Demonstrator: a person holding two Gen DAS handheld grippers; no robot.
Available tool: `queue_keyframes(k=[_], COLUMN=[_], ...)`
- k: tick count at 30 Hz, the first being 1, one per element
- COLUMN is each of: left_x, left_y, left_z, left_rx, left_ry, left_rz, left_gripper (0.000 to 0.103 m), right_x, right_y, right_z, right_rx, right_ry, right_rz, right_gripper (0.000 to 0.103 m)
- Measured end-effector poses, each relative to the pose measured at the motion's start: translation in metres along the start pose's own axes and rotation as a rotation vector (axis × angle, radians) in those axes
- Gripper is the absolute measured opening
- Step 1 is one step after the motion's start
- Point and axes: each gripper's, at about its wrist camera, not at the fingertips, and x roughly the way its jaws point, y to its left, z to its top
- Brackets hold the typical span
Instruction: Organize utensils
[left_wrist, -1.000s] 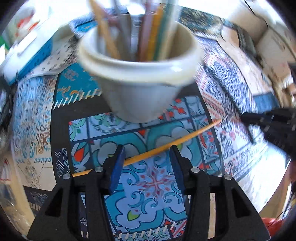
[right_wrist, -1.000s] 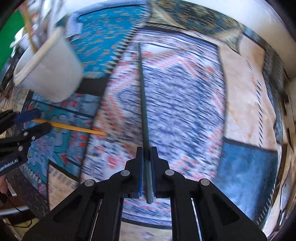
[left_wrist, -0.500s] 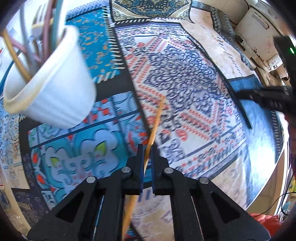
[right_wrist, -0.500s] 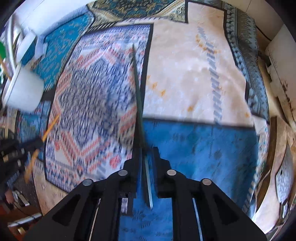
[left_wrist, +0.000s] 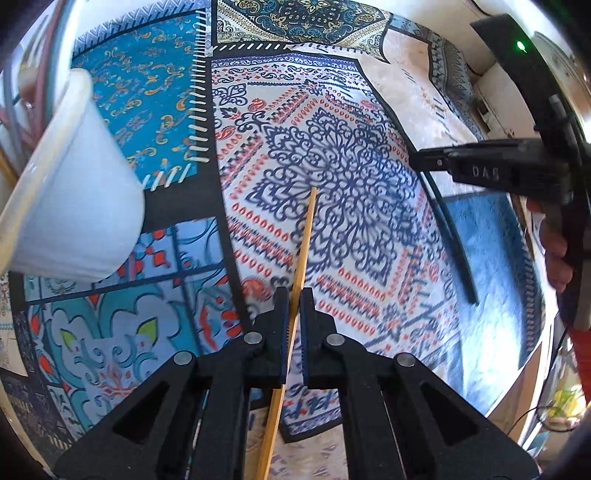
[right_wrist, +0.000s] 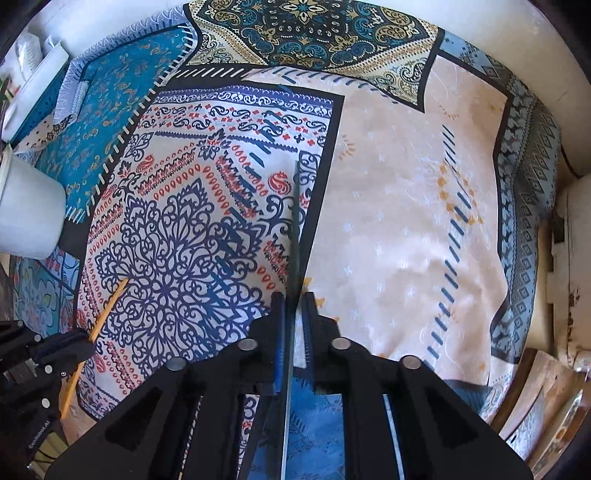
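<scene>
Above the patchwork patterned cloth, left gripper clamps a thin orange-yellow stick; right gripper pinches a slim dark-green stick. White ceramic cup of utensils stands near left edge. Side label partly reads "Robot.AI".

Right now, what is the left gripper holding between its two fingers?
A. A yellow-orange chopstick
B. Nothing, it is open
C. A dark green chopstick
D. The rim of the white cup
A: in the left wrist view the left gripper is shut on the yellow-orange chopstick, which points forward over the patterned cloth; the white cup stands apart at the left.
</scene>
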Motion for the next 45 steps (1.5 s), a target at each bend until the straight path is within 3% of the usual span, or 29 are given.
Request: queue_keyframes(k=[4,6,13,16,22,27,30,34,45], left_x=[0.005,0.011,0.037,0.042,0.047,0.052,0.057,0.059,-0.049], left_y=[-0.008,-0.019,-0.059,-0.068,-0.084,-0.104,-0.113,-0.116,-0.100], left_z=[0.014,0.028,0.081,0.095,0.097,0.099,0.103,0.104,0.062], left_rx=[-0.003,0.004,0.051,0.065,0.137,0.194,0.228,0.199,0.174], left_ry=[-0.007,-0.007,-0.029,-0.036,-0.010,-0.002,-0.007,-0.003,-0.246], left_rz=[-0.006,-0.012,0.014,0.021,0.042,0.092,0.100,0.071,0.041], left_gripper=[0.003,0.003,0.003,0.003,0.014,0.014,0.005,0.003,0.003], right_x=[-0.002,-0.012,-0.050,-0.060,-0.080,-0.075,-0.069,-0.072,-0.117], right_y=[0.010,-0.005,-0.047,-0.047,-0.052,-0.044,-0.041,-0.039,-0.011], right_z=[0.026,0.012,-0.037,-0.065,-0.100,-0.093,-0.087,-0.083,-0.068], right_rx=[0.056,0.102,0.179,0.213,0.255,0.280,0.289,0.297,0.245], right_ry=[-0.018,-0.039,-0.115,-0.141,-0.182,-0.199,-0.205,-0.226,-0.361], right_rz=[0.020,0.062,0.091,0.106,0.124,0.138,0.137,0.126,0.119], right_gripper=[0.005,0.005,0.005,0.005,0.005,0.005,0.005,0.005,0.005])
